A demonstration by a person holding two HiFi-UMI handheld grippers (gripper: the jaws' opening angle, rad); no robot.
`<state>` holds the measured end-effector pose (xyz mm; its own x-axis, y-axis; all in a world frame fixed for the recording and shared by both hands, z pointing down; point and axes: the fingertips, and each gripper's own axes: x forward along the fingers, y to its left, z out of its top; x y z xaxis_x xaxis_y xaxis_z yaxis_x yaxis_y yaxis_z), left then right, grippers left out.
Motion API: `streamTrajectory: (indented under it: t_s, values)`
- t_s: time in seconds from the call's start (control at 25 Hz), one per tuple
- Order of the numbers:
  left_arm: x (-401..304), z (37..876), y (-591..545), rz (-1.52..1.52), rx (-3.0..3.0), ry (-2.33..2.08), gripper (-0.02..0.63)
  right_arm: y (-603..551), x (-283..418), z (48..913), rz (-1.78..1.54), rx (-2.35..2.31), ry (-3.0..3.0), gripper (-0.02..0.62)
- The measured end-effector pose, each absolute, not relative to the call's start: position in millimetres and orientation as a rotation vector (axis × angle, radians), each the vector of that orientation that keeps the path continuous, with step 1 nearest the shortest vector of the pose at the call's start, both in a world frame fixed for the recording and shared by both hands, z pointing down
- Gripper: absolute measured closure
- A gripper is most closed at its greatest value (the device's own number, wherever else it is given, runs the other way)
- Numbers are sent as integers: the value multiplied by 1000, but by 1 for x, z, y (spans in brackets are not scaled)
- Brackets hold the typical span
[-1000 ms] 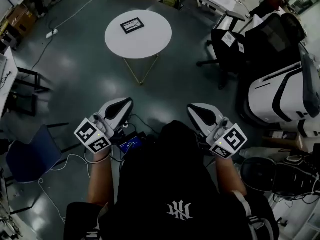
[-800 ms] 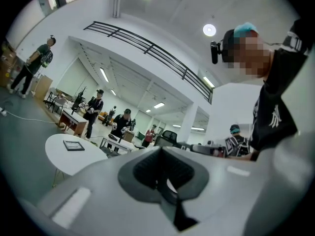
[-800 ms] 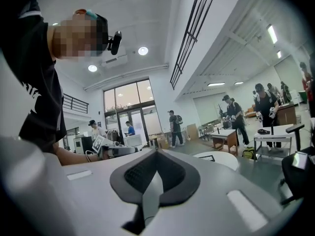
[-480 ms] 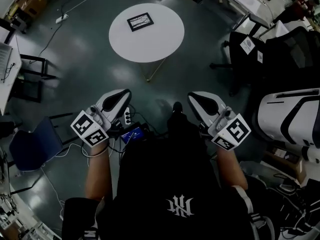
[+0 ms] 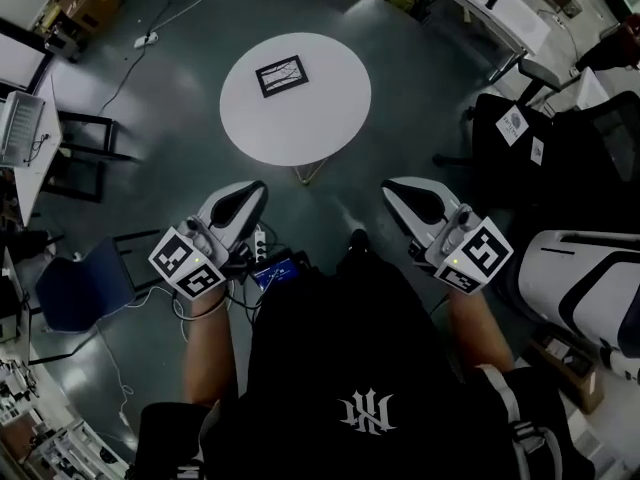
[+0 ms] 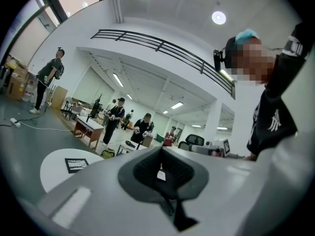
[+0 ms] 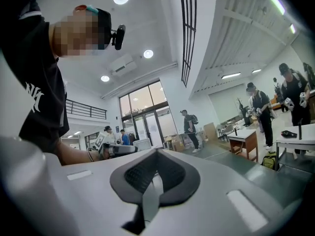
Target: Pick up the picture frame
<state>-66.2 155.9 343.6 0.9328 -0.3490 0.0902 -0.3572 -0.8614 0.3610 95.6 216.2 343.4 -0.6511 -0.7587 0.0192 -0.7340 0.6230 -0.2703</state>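
We see a round white surface [image 5: 318,118] standing on thin legs [image 5: 312,171] on the dark grey floor [image 5: 170,183]. One dark-edged picture frame [image 5: 281,76] lies flat on it, a little off centre toward the far side, turned slightly askew to our view.

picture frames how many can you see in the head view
1. The picture frame lies flat on the round white table, on its far half, slightly left of centre. The cluttered desks at the picture's edges show too small to rule out others.
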Motion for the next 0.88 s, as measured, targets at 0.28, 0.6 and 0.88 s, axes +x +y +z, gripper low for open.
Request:
streamTrajectory:
  t_s: [0.28, 0.6, 0.88]
  values:
    - [-38, 341, 121, 40, 2702, -603, 603, 170, 126, 348, -410, -1162, 2765, 594]
    - [-35, 352, 82, 50, 2668, -639, 603, 123, 130, 357, -450, -1120, 2771, 594]
    - [-32, 380, 26, 19, 2617, -669, 603, 66, 135, 381, -512, -1111, 2821, 595]
